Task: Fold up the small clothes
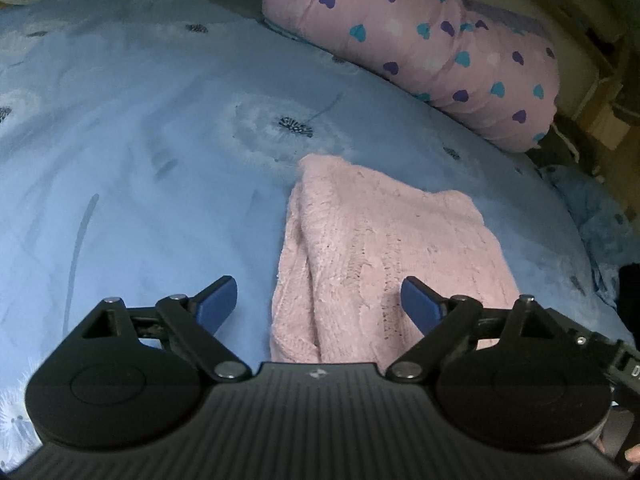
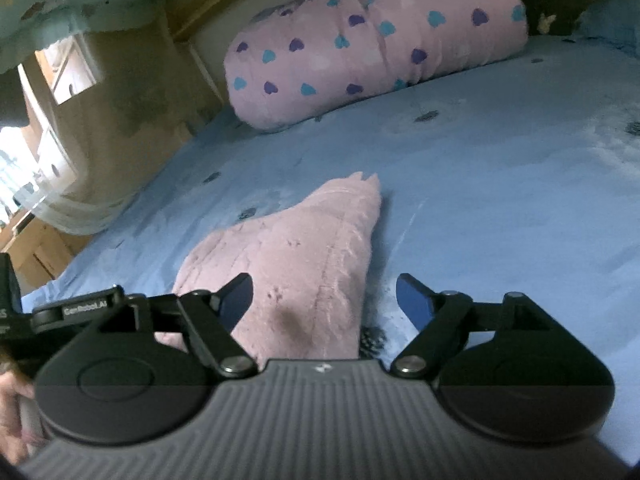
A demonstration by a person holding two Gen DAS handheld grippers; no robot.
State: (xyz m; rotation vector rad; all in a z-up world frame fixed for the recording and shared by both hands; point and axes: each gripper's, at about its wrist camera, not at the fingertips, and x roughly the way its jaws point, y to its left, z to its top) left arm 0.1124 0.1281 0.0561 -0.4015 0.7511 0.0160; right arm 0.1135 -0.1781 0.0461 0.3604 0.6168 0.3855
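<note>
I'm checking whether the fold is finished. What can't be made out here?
- Near edge of the pink garment: hidden in both views by the gripper bodies.
- Its type and how many layers are folded: knit too soft to tell.
- Right wrist view: garment blurred.
- Both grippers, left and right, stand open, pinching nothing.

Left tool (image 1: 316, 300) and right tool (image 2: 324, 300): black ribbed housings, round hubs, silver screws, blue pads, blurred, seemingly "GenRobot" lettering

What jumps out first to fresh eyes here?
The fuzzy pink garment, folded on the blue floral bedsheet in front of both grippers. Behind it, a pink heart-print pillow lies at the bed's far edge. Both grippers' blue-tipped jaws stand open, gripping nothing.
</note>
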